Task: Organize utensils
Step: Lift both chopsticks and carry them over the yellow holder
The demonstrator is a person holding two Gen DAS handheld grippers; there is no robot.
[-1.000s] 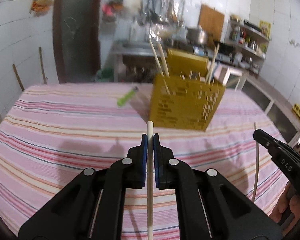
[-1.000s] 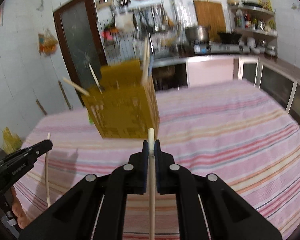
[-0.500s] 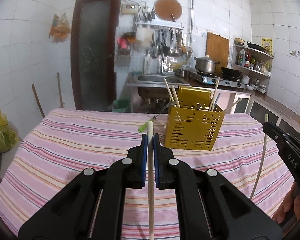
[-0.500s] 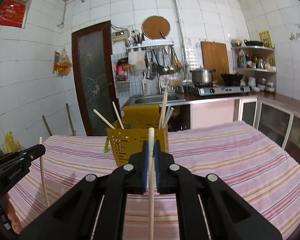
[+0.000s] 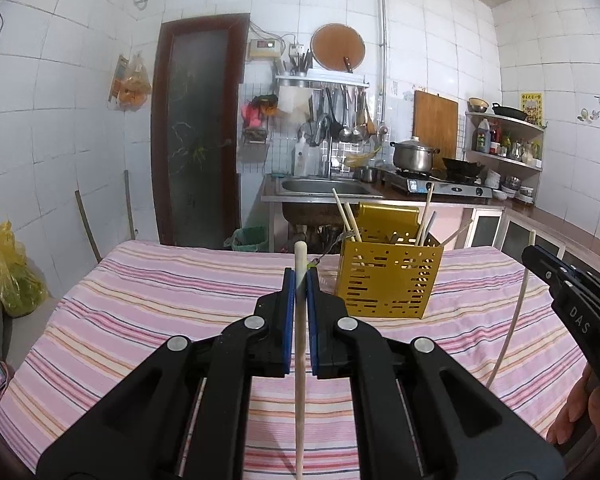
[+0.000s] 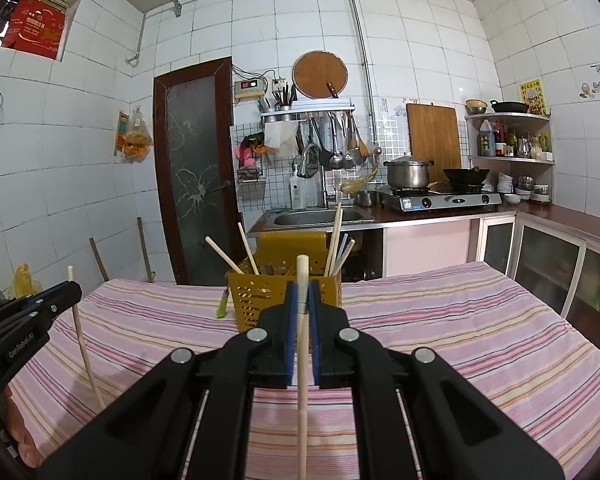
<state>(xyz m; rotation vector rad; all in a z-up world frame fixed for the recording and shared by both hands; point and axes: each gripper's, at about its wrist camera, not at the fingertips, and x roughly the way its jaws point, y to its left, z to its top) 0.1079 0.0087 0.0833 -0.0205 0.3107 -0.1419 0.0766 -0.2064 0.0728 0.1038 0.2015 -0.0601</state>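
A yellow perforated utensil holder [image 5: 388, 284] stands on the striped table [image 5: 160, 312] with several chopsticks and a fork in it; it also shows in the right wrist view [image 6: 260, 300]. My left gripper [image 5: 300, 280] is shut on a pale wooden chopstick [image 5: 300, 360], held upright, short of the holder and to its left. My right gripper [image 6: 302, 292] is shut on another chopstick [image 6: 302, 360], in front of the holder. Each gripper shows in the other's view, the right one [image 5: 540, 260] and the left one [image 6: 66, 292].
A green-handled utensil [image 6: 223, 304] lies on the table left of the holder. Behind the table are a sink [image 5: 324, 188], a stove with a pot [image 5: 414, 156], shelves and a door. A yellow bag [image 5: 12, 276] sits on the floor at left.
Both grippers have tilted up and drawn back from the holder, each keeping its chopstick. The holder now looks smaller and farther away.
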